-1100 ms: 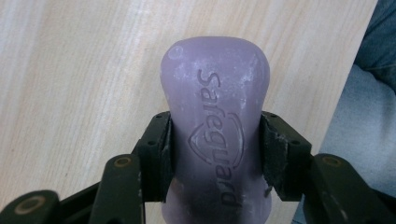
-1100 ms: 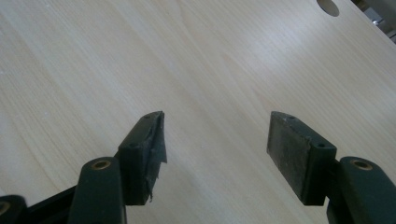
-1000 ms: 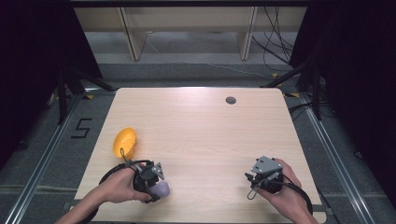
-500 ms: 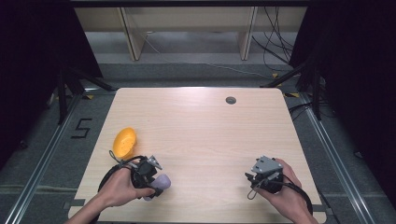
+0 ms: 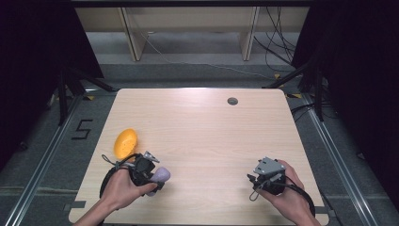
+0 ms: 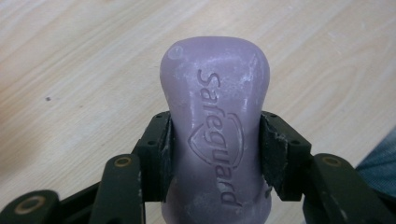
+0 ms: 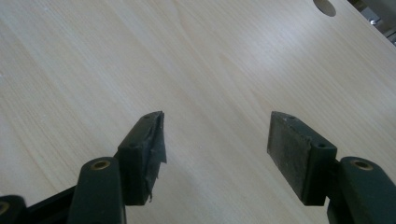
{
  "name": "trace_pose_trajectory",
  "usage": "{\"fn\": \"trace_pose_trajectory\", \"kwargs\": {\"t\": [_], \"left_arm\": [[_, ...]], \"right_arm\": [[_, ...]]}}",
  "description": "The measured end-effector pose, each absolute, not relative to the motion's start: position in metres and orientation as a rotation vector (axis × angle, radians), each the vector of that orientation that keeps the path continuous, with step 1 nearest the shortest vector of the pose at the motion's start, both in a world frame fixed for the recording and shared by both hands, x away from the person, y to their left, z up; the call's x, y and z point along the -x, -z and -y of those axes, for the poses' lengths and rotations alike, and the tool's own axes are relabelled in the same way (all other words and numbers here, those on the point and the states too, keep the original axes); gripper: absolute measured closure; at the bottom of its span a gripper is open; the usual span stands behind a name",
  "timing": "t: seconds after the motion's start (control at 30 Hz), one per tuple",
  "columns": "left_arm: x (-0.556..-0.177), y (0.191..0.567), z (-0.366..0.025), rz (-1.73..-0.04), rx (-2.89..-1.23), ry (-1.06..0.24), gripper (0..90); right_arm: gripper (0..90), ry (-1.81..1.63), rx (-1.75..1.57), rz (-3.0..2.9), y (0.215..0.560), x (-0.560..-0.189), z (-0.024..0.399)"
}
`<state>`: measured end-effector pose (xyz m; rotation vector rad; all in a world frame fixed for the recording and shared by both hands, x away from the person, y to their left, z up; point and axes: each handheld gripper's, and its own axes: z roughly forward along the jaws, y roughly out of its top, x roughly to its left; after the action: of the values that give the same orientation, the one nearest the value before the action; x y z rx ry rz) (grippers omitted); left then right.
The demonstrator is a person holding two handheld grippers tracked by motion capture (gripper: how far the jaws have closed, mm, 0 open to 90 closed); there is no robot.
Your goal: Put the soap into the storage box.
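A lilac bar of soap (image 6: 215, 135) stamped "Safeguard" sits between the pads of my left gripper (image 6: 215, 154), which is shut on its waist. In the high view this gripper (image 5: 151, 178) holds the soap (image 5: 160, 176) low over the table's front left. An orange oval soap dish (image 5: 125, 143) lies on the wood just behind and left of it. My right gripper (image 5: 263, 177) rests at the front right, and its own view shows the gripper (image 7: 215, 140) open, with nothing but bare wood between its pads.
The light wooden table (image 5: 202, 132) has a round cable hole (image 5: 232, 100) near its far edge, which also appears at the top of the right gripper view (image 7: 325, 6). Dark curtains flank both sides, and cables lie on the floor behind.
My left hand has shifted slightly, moving the soap a little away from the front edge toward the table's middle. The right hand has stayed put.
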<state>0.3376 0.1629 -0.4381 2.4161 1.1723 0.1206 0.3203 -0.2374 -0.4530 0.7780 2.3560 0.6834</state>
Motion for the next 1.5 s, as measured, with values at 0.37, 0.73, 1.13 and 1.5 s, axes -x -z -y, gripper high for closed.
{"fn": "trace_pose_trajectory", "kwargs": {"t": [0.37, 0.73, 1.13, 1.5], "left_arm": [[-0.344, 0.438, -0.170, -1.287, -2.395, -0.115, 48.8], [-0.354, 0.432, -0.177, -1.431, -2.328, -0.145, 48.8], [-0.365, 0.427, -0.179, -1.521, -2.276, -0.142, 48.8], [-0.379, 0.415, -0.190, -1.571, -2.214, -0.174, 48.8]], "right_arm": [[37.4, -0.685, -0.778, -2.350, 0.454, -0.321, 0.237], [37.4, -0.684, -0.779, -2.352, 0.454, -0.320, 0.237], [37.3, -0.685, -0.777, -2.352, 0.454, -0.321, 0.237], [37.1, -0.682, -0.786, -2.351, 0.453, -0.320, 0.237]]}}
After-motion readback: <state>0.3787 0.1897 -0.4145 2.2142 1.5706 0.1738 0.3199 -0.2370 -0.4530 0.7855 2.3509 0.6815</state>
